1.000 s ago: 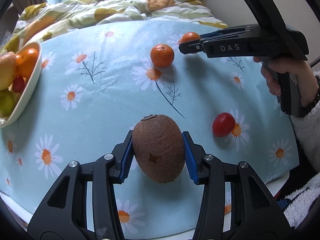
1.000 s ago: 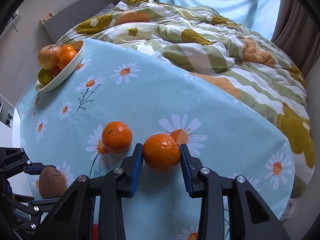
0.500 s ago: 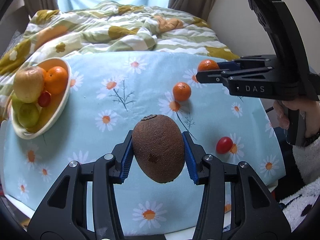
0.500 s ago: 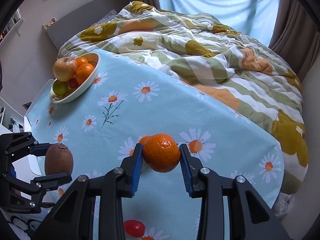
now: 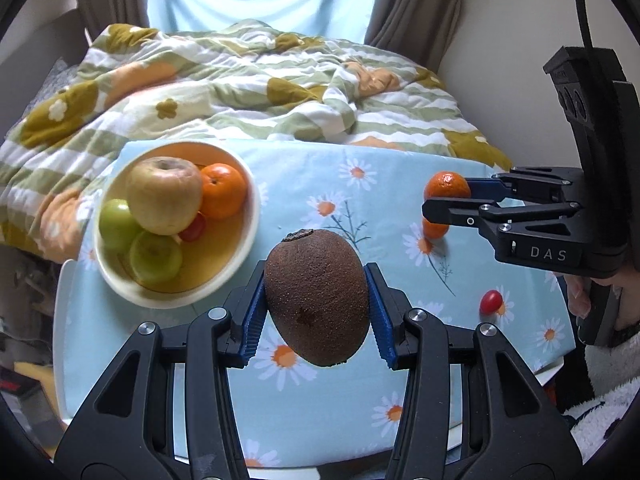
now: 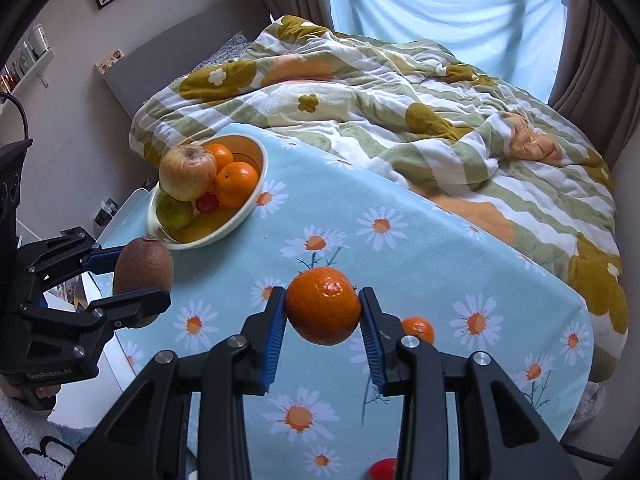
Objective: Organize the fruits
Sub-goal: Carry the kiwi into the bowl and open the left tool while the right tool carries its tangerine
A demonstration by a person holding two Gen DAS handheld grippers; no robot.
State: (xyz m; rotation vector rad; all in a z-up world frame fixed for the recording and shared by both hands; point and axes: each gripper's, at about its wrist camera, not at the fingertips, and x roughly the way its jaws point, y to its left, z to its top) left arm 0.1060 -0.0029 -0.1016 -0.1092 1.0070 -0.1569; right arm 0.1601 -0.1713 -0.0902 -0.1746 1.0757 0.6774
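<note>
Your left gripper [image 5: 317,312] clamps the kiwi [image 5: 316,297] above the tablecloth [image 5: 360,400], near the bowl [image 5: 248,236]. Your right gripper [image 6: 323,320] squeezes a tangerine [image 6: 322,305], held aloft; farther left, the bowl holds apples and oranges.

One kiwi [image 5: 316,298], four mandarins [image 6: 322,305], two cherry tomatoes [image 5: 491,301], one apple [image 5: 164,195], two green fruits [image 5: 155,257], one bowl [image 5: 236,276].
</note>
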